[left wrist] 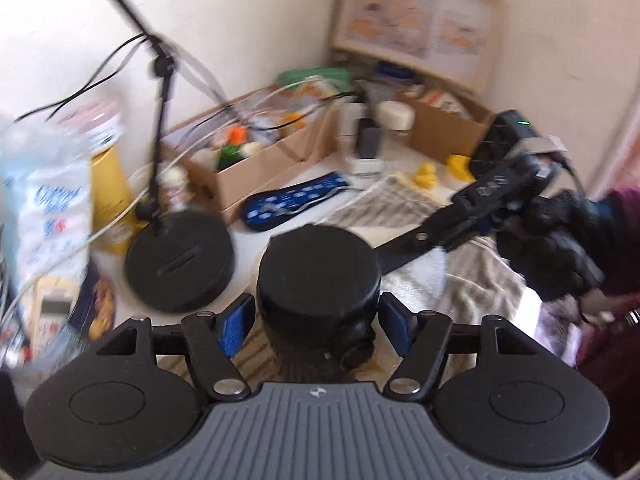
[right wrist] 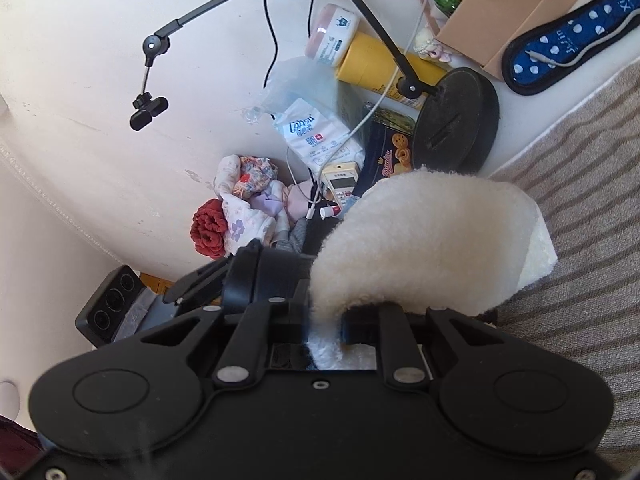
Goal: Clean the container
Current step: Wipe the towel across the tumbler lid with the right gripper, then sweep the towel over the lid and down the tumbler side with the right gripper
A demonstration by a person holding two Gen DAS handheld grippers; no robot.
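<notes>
Black cylindrical container with round black lid (left wrist: 318, 276) stands upright, long axis vertical, lid up, on the striped beige towel (left wrist: 472, 292). Left gripper (left wrist: 316, 320) straddles it below the lid, blue pads (left wrist: 236, 326) on either side; blur hides whether they press, so cannot tell grip from gap. Right gripper (right wrist: 326, 320) jaws pressed together, pinching a fluffy cream cloth (right wrist: 420, 240) that flops over forward, just beside the container's right side. Round black stand base (left wrist: 180, 260) sits close left of the container, its pole rising. Blue dotted pouch (left wrist: 296, 200) behind, cardboard boxes (left wrist: 256, 164) further back. Tissue pack (right wrist: 316, 136) and yellow tube (right wrist: 380, 66) left.
</notes>
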